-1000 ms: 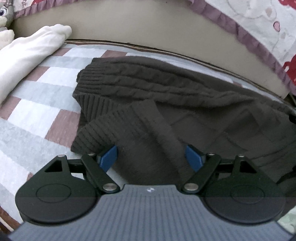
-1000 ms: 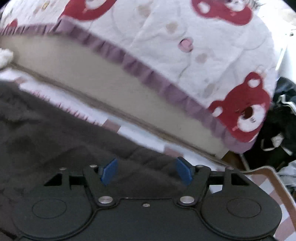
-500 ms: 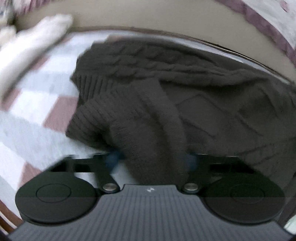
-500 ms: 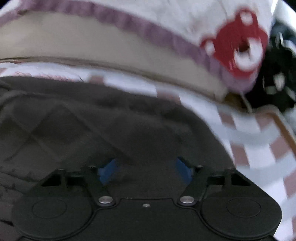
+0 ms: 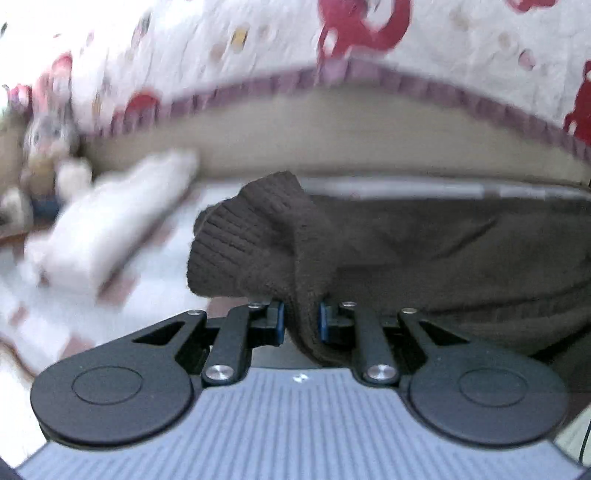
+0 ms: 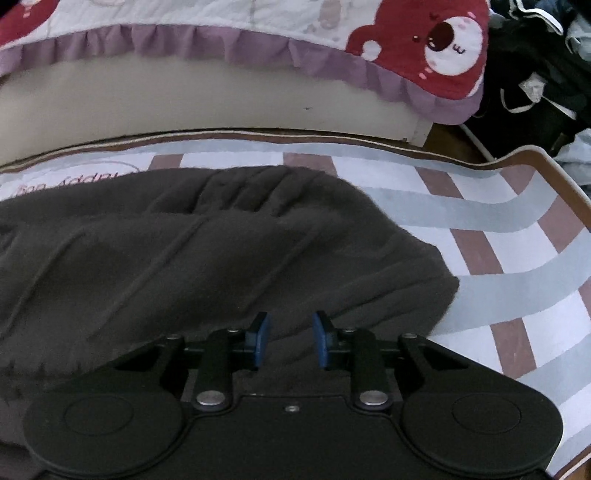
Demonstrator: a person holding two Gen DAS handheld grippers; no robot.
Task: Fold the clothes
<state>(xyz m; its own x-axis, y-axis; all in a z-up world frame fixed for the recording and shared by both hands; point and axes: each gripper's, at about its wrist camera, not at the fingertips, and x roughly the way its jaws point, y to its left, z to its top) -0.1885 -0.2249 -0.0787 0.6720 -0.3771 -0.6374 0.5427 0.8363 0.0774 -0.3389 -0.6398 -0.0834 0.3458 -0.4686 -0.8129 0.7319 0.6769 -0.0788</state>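
Observation:
A dark brown knit sweater [image 5: 424, 251] lies on a checked mat [image 6: 517, 258]. My left gripper [image 5: 301, 321] is shut on a fold of the sweater, with its ribbed cuff [image 5: 236, 243] lifted and bunched just beyond the blue pads. In the right wrist view the sweater [image 6: 203, 251] spreads left of centre. My right gripper [image 6: 290, 336] is shut on the sweater's near edge, its blue pads pinching a ridge of the fabric.
A bed edge with a beige side [image 6: 221, 99] and a red bear quilt [image 6: 443, 33] runs along the back. A white folded garment [image 5: 122, 221] and a plush toy [image 5: 44, 155] lie at the left. Dark clutter [image 6: 535, 74] sits at the far right.
Both grippers have closed on the sweater. The left one has lifted the sleeve cuff and tilted up toward the bed. The right one has moved onto the sweater's near edge.

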